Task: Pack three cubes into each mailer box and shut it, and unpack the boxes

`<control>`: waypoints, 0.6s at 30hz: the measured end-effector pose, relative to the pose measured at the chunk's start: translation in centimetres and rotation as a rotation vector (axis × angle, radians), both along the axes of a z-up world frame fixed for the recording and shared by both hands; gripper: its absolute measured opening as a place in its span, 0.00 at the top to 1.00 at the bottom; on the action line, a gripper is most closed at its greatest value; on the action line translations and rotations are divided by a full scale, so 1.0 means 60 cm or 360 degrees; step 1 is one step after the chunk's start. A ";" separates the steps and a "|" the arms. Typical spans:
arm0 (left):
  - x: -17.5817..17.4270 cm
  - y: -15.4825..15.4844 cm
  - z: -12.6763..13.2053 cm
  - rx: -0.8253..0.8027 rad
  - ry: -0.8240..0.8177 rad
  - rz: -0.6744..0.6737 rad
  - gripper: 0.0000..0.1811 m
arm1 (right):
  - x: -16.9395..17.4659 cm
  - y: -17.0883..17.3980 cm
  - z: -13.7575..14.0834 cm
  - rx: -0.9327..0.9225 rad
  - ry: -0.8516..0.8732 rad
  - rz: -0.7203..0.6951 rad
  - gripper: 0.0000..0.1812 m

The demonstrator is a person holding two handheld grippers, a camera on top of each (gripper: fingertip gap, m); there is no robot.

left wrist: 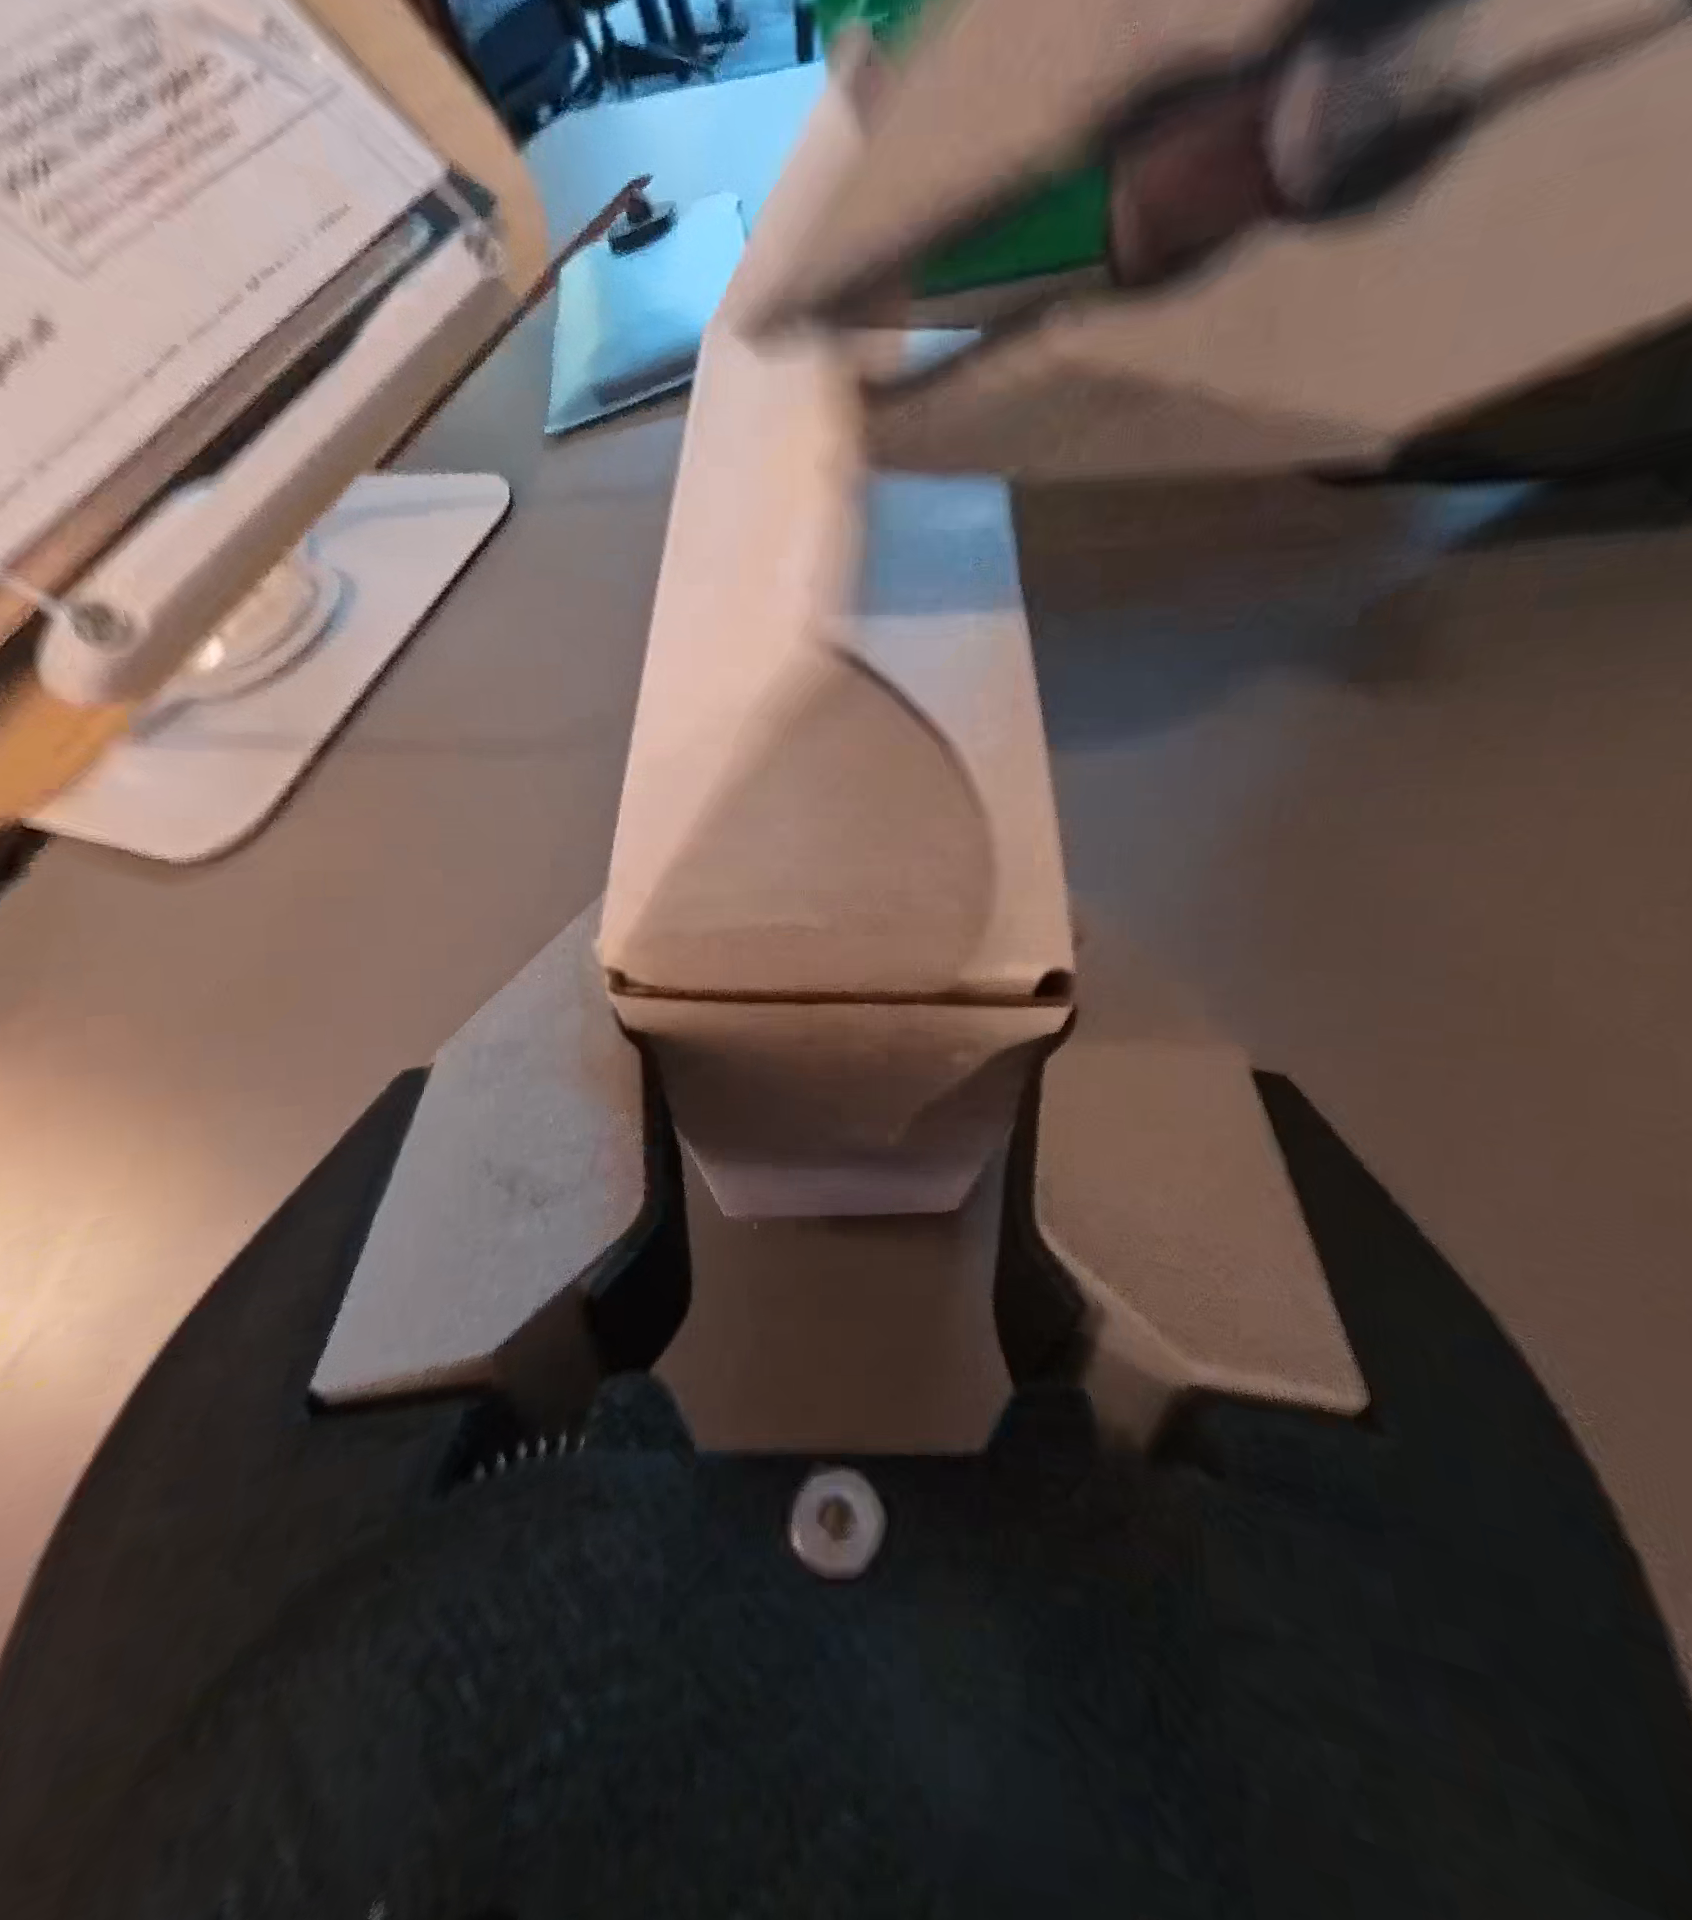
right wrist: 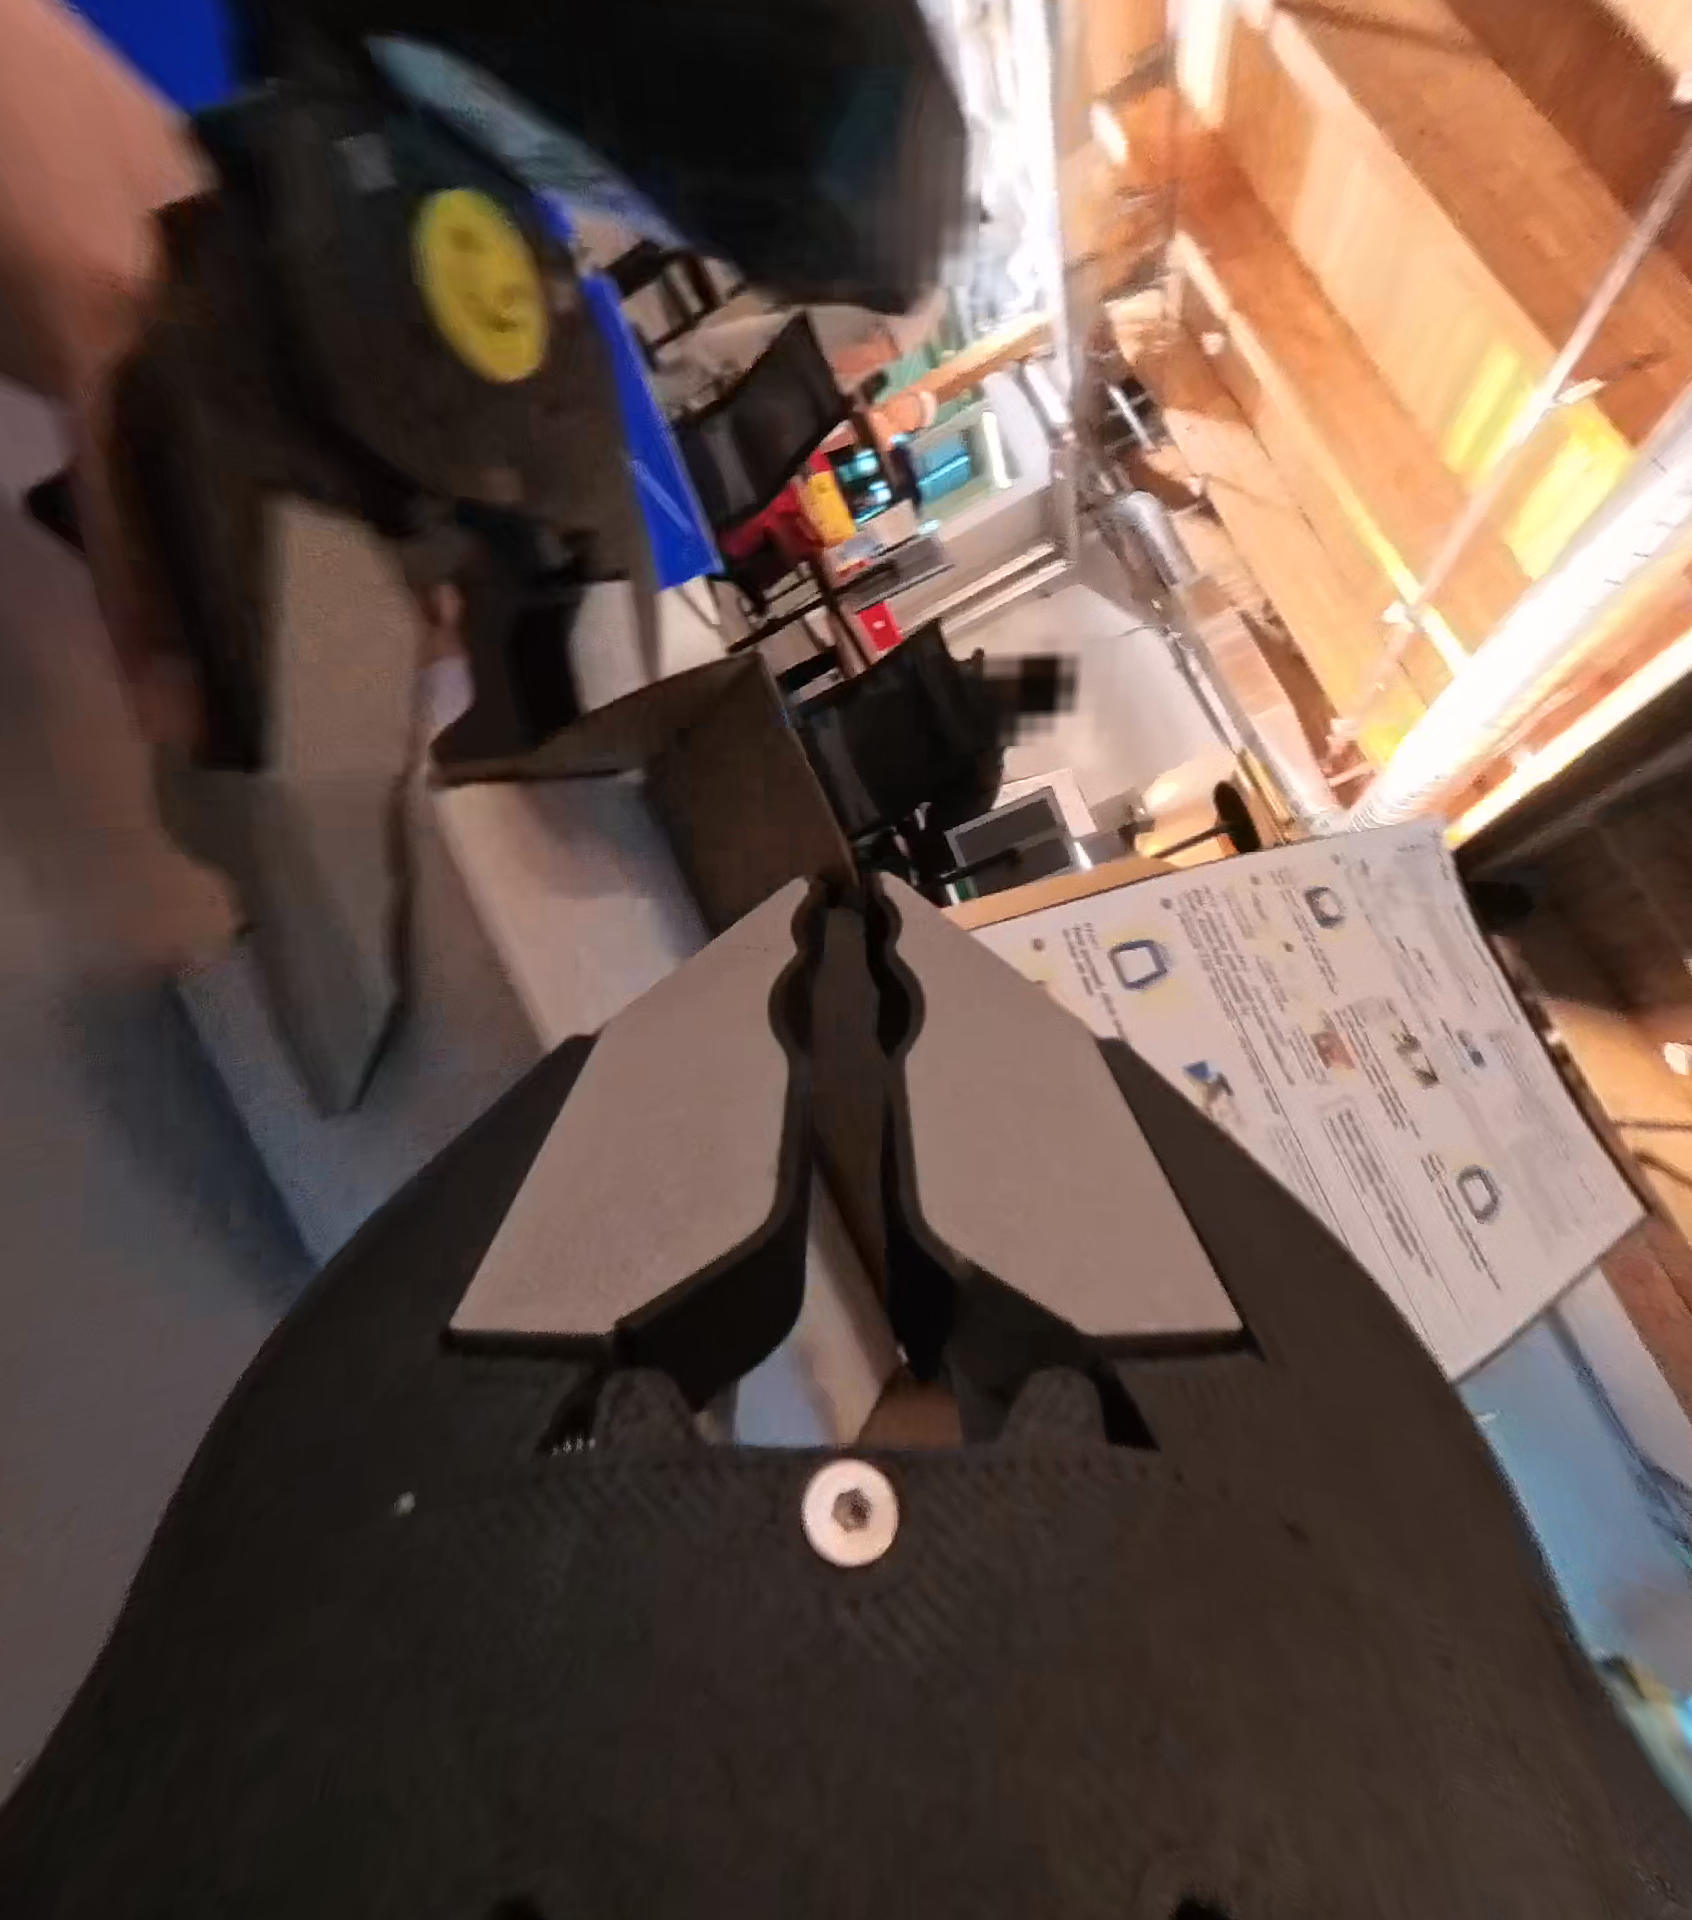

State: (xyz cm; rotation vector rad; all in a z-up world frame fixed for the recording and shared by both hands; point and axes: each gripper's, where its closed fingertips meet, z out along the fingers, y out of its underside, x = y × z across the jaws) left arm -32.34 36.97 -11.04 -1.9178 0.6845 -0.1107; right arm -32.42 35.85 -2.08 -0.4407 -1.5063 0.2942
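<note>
Left gripper [left wrist: 837,1122] clamps mailer box [left wrist: 837,790]; contents hidden.

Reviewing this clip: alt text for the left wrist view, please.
The left gripper clamps the near end of a narrow cardboard mailer box above a grey table. A blurred cardboard flap crosses the upper right with something green against it; a printed sheet on a stand sits left.

Black gripper [left wrist: 837,1101] (grey fingers [left wrist: 499,1195])
</note>
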 end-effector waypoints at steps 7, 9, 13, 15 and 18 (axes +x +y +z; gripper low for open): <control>0.048 -0.006 0.001 0.0292 0.0426 -0.0195 0.61 | 0.016 0.064 0.038 -0.0218 0.0174 -0.0144 1.00; 0.048 -0.004 0.001 0.0294 0.0403 -0.0189 0.61 | 0.018 0.073 0.036 -0.0272 0.0186 -0.0113 1.00; 0.046 0.000 0.005 0.0310 0.0311 -0.0193 0.60 | 0.014 0.091 0.026 -0.0378 0.0155 -0.0136 1.00; 0.047 0.001 0.008 0.0346 0.0272 -0.0215 0.60 | 0.011 0.097 0.021 -0.0491 0.0107 -0.0134 1.00; 0.053 0.000 0.012 0.0453 0.0279 -0.0282 0.60 | 0.013 0.106 0.016 -0.0740 0.0011 -0.0109 1.00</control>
